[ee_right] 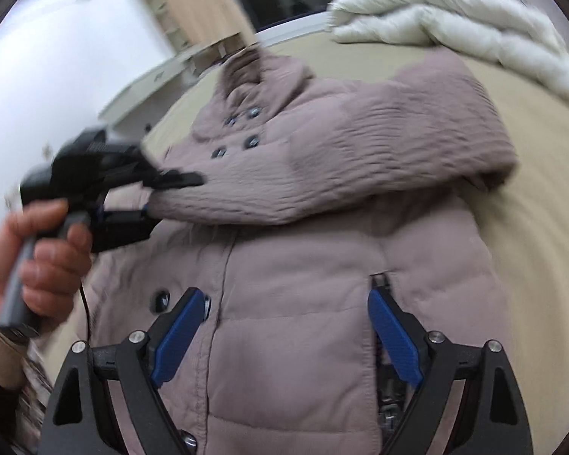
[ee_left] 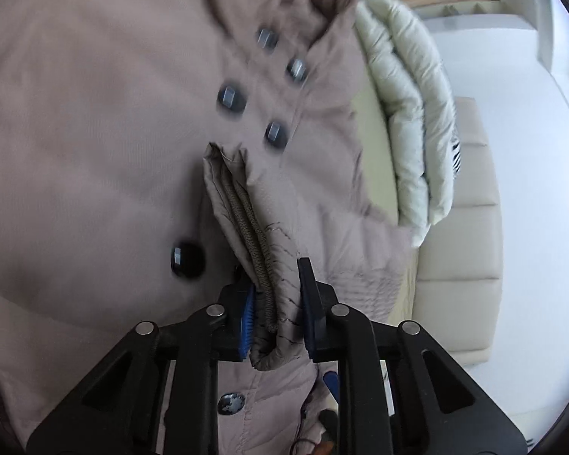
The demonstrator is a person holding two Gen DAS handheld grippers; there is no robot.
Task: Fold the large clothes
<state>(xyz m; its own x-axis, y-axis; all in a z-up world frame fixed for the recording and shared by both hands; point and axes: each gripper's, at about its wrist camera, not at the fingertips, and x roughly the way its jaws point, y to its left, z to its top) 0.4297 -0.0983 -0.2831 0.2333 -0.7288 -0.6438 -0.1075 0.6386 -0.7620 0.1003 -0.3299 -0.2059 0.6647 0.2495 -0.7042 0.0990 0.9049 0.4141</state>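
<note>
Left wrist view shows the left claw (ee_left: 277, 303) clamped on the cuff (ee_left: 260, 265) of a sleeve, the ribbed inner band and the mauve shell pinched between its blue pads. That sleeve (ee_right: 341, 167) belongs to a padded mauve coat (ee_right: 292, 326) lying front-up on a beige bed (ee_right: 550, 227), buttons (ee_left: 229, 98) showing down its front and the hood toward the far end. From the right wrist view the sleeve lies across the chest, its cuff end held in the left claw by the person's hand (ee_right: 38, 261), while the right claw (ee_right: 284, 326) hangs over the lower front with its jaws wide apart and nothing between them — the cloth below looks untouched by the pads. A pale quilted jacket (ee_right: 455, 19) lies bunched at the far corner of the bed, just beside the coat's shoulder. I judge the step in hand to be folding the sleeve inward over the body. Next, the cuff wants laying flat on the chest and releasing, then the open right claw needs a hold on the coat's side edge or hem — a thick, springy garment that may puff back open.
</note>
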